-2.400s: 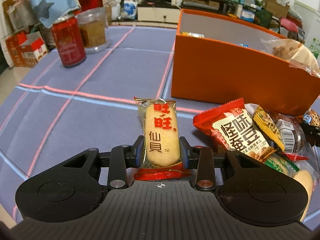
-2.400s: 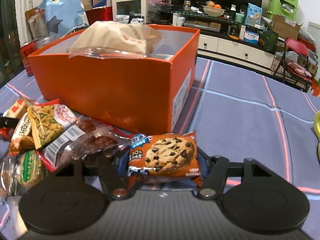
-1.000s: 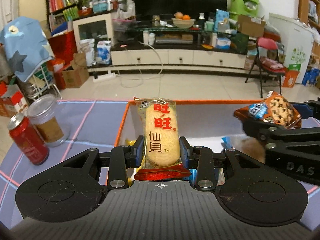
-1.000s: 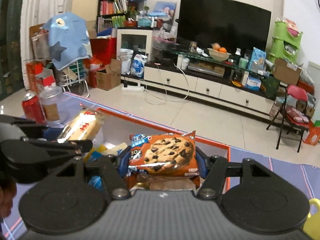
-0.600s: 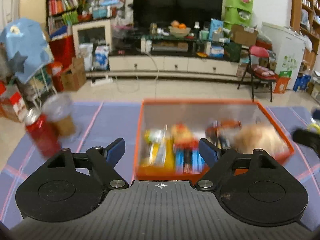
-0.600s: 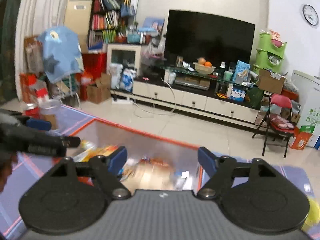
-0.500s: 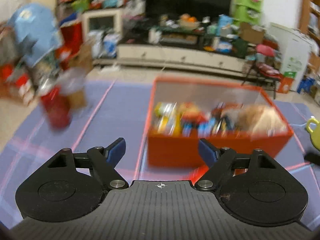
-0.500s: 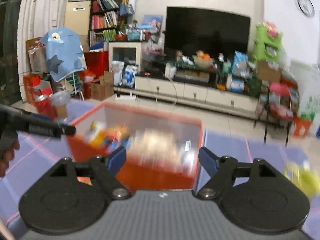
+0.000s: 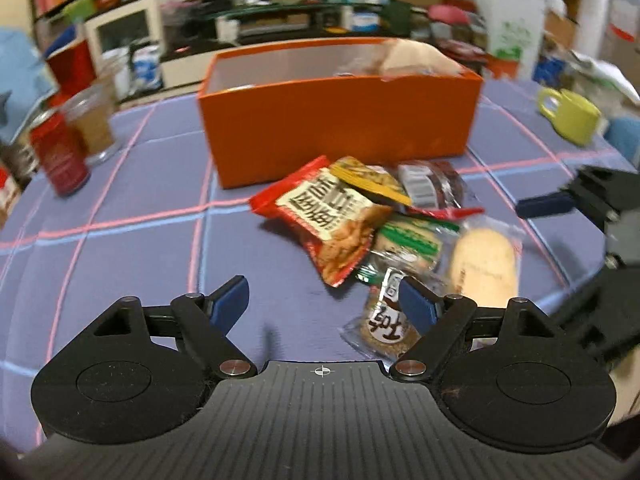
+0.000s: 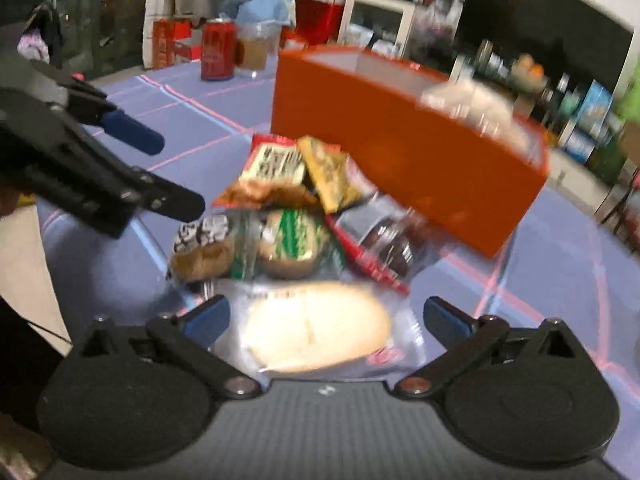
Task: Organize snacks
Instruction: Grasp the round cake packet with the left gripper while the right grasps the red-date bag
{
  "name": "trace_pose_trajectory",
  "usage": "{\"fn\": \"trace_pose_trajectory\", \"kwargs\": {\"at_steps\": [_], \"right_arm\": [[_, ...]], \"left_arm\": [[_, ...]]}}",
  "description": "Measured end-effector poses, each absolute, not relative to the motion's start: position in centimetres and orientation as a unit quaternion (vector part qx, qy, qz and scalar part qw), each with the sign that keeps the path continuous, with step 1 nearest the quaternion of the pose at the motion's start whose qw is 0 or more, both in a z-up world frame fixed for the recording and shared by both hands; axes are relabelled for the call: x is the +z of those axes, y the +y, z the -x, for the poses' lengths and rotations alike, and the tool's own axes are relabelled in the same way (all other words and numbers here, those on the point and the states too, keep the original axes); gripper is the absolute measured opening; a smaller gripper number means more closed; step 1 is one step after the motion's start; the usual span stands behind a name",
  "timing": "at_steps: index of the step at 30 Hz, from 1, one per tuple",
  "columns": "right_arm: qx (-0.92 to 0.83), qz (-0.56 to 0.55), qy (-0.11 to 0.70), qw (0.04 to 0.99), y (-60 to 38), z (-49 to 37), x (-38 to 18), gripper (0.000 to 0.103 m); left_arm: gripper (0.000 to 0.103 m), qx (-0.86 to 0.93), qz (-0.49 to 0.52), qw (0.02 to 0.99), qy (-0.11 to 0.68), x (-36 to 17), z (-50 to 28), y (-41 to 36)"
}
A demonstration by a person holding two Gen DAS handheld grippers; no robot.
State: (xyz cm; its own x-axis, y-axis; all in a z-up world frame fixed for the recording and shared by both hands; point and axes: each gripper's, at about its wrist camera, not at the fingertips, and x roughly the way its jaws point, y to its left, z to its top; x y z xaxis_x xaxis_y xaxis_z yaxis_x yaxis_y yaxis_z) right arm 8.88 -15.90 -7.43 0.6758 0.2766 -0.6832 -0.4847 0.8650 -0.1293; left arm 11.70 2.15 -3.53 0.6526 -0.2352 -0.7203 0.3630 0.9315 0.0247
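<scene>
The snacks (image 9: 360,224) lie in a pile on the surface (image 9: 140,184), near the orange box (image 9: 340,120). Each gripper should take just one pack and squeeze it gently. The left gripper (image 9: 322,304) and right gripper (image 10: 326,316) tilt down, their jaws just opened, holding nothing.

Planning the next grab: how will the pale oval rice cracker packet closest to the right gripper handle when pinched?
The rice cracker packet looks light and stiff inside, probably brittle if squeezed. Its glossy clear wrapper may slip between the open right gripper pads.
</scene>
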Motion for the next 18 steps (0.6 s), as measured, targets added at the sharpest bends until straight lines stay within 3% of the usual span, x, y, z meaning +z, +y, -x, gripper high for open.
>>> {"fn": "trace_pose_trajectory", "kwargs": {"at_steps": [5, 13, 17, 18], "right_arm": [[0.218, 0.138, 0.359, 0.897, -16.4, -9.9, -8.3, 0.102], [0.151, 0.103, 0.370, 0.911, -18.3, -9.1, -6.1, 0.102], [0.063, -0.010, 0.345, 0.936, -20.0, -10.5, -4.7, 0.102], [0.053, -0.036, 0.343, 0.937, -20.1, -11.2, -4.6, 0.102]], "left_arm": [[0.059, -0.204, -0.102, 0.890, 0.395, -4.6, -11.5, 1.7], [0.058, -0.243, -0.160, 0.885, 0.365, -5.2, -11.3, -0.3], [0.024, -0.257, -0.187, 0.872, 0.372, -6.4, -11.6, -1.7], [0.020, -0.259, -0.184, 0.871, 0.375, -6.6, -11.6, -1.9]]}}
